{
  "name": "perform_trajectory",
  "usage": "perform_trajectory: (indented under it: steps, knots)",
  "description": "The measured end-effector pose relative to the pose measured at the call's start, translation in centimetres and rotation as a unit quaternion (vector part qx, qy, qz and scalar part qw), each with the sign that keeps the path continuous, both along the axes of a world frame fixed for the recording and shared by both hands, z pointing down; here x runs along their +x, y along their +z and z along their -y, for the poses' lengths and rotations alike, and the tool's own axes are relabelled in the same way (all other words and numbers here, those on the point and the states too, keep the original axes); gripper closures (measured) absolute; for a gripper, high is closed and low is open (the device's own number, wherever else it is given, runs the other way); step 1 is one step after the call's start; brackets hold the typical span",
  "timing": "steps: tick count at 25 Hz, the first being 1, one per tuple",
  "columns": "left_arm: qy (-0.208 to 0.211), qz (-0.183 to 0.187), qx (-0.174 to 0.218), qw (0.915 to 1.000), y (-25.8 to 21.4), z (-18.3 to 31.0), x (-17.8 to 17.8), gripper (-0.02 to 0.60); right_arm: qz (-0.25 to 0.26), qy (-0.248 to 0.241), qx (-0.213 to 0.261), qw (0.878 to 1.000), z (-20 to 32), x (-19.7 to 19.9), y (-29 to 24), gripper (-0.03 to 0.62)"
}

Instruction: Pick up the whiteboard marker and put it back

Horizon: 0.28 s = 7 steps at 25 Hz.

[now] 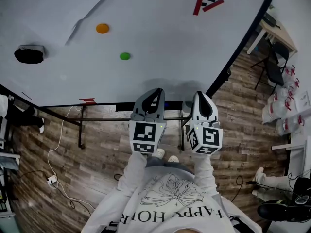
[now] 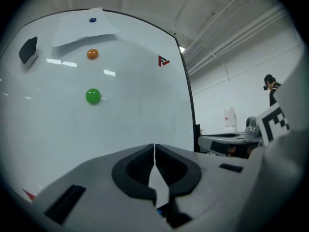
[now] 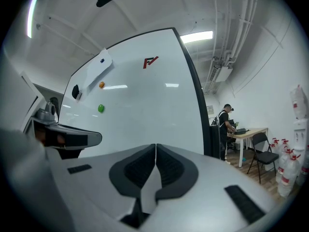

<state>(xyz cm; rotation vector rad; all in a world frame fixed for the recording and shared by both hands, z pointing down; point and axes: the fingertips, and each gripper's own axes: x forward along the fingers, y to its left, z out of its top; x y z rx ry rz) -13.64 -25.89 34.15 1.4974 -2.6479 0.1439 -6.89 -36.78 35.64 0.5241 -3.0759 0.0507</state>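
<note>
Head view looks steeply down; both gripper views face the shared whiteboard [image 2: 140, 81]

Dark wood-plank floor [image 1: 102, 154] runs beneath a black stand [image 1: 81, 125]; white walls [image 2: 227, 76]; a lit ceiling strip [image 3: 197, 36]; a pale table [image 3: 251, 131] with a black chair [image 3: 261, 140] just beside it.

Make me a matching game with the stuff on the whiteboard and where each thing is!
Things:
1 orange magnet
2 green magnet
3 black eraser
4 red logo

Places in the head view:
A far left
B top right
C beside the paper sheet
D level with the eraser, to its right

Pairs: 1-C, 2-D, 3-A, 4-B
</note>
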Motion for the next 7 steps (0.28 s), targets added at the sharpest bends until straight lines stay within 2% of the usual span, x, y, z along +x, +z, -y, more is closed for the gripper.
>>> perform_trajectory:
  steps: [7]
  knots:
    - [0.003, 0.000, -0.002, 1.0000, 0.17, 0.35, -0.01, 0.571, -0.007, -0.004, -0.001, 1.000, 0.15, -0.29, 0.38, 0.588]
